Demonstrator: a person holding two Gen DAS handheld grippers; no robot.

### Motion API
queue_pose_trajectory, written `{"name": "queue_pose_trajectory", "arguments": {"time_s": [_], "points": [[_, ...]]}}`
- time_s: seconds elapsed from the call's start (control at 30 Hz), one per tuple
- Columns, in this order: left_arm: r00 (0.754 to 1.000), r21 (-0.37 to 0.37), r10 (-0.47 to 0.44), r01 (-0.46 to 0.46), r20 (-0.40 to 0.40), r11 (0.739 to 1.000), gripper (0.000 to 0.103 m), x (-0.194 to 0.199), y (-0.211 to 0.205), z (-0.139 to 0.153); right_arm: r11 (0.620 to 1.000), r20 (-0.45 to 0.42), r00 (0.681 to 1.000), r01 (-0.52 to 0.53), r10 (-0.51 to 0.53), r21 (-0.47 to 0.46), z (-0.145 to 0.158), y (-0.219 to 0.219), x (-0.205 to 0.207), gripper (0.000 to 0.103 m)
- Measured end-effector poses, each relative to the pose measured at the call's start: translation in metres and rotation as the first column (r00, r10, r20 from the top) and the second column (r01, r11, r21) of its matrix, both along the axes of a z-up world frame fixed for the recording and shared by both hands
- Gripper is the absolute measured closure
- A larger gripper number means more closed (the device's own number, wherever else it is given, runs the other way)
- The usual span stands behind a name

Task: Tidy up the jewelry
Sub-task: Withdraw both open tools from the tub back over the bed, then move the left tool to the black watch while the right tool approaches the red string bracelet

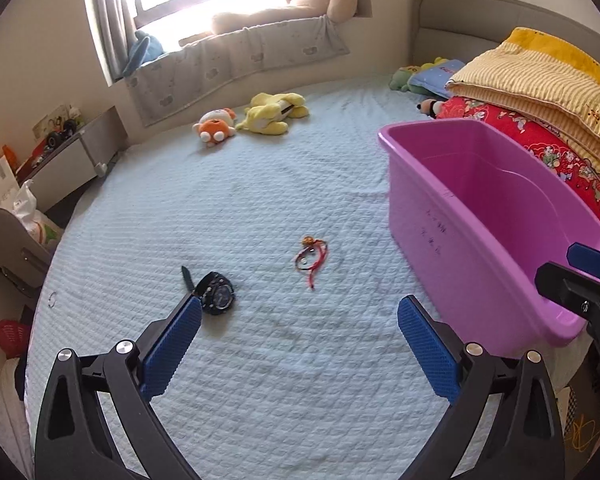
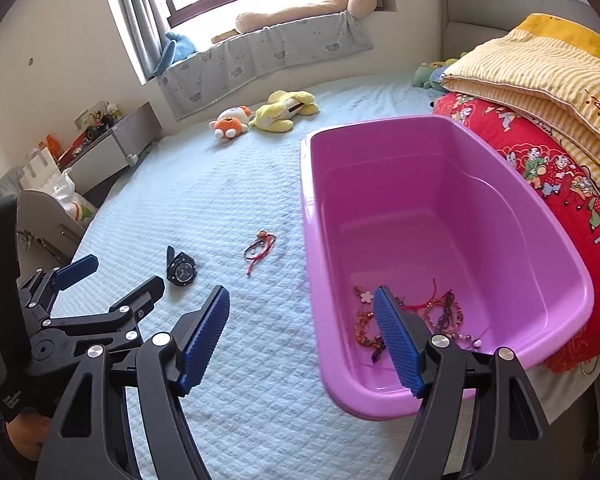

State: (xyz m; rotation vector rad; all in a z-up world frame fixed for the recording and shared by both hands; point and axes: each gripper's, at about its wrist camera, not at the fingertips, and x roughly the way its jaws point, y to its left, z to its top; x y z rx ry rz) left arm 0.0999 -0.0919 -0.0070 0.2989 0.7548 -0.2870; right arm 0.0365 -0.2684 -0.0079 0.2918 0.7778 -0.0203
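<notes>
A black wristwatch (image 1: 216, 298) lies on the pale blue bedspread, just past the left fingertip of my left gripper (image 1: 300, 302), which is open and holds nothing. A red string bracelet (image 1: 312, 258) lies farther ahead, between the watch and the purple plastic bin (image 1: 460, 240). In the right wrist view my right gripper (image 2: 300, 292) is open and holds nothing, straddling the near left wall of the bin (image 2: 380, 124). Several red and beaded bracelets (image 2: 440, 312) lie on the bin floor. The watch (image 2: 181, 270), the bracelet (image 2: 259, 249) and my left gripper (image 2: 116, 276) show to the left.
An orange plush (image 1: 216, 126) and a yellow plush (image 1: 276, 114) lie at the far side of the bed. A red quilt (image 2: 540, 160) and yellow striped bedding (image 2: 540, 72) are stacked right of the bin. A bedside cabinet (image 1: 72, 160) stands off the bed's left edge.
</notes>
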Motion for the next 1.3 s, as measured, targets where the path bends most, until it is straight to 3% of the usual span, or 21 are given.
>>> {"name": "queue_pose_trajectory", "arguments": {"time_s": [0.17,0.37,0.73,1.03,1.3], "points": [[0.999,0.041,0.044,-0.045,0.01,0.998,0.006,-0.009,0.048,-0.018,0.998,0.018,0.998,-0.059,0.059,-0.01,-0.004,0.041,0.001,0.031],[0.994,0.031,0.113,-0.113,0.011,0.993,0.006,-0.017,0.1,-0.035,0.989,0.014,0.99,-0.142,0.143,-0.031,-0.018,0.092,0.01,0.03],[0.962,-0.036,0.269,-0.27,-0.039,0.962,0.006,-0.012,0.165,-0.097,0.971,-0.078,0.969,-0.237,0.234,-0.037,-0.098,0.145,0.036,0.03],[0.917,-0.126,0.386,-0.397,-0.1,0.909,0.006,0.02,0.194,-0.133,0.966,-0.097,0.962,-0.258,0.255,-0.018,-0.14,0.15,0.074,0.029],[0.924,-0.156,0.376,-0.383,-0.071,0.911,0.006,0.063,0.18,-0.145,0.979,-0.085,0.976,-0.204,0.201,-0.024,-0.16,0.134,0.114,0.027]]}}
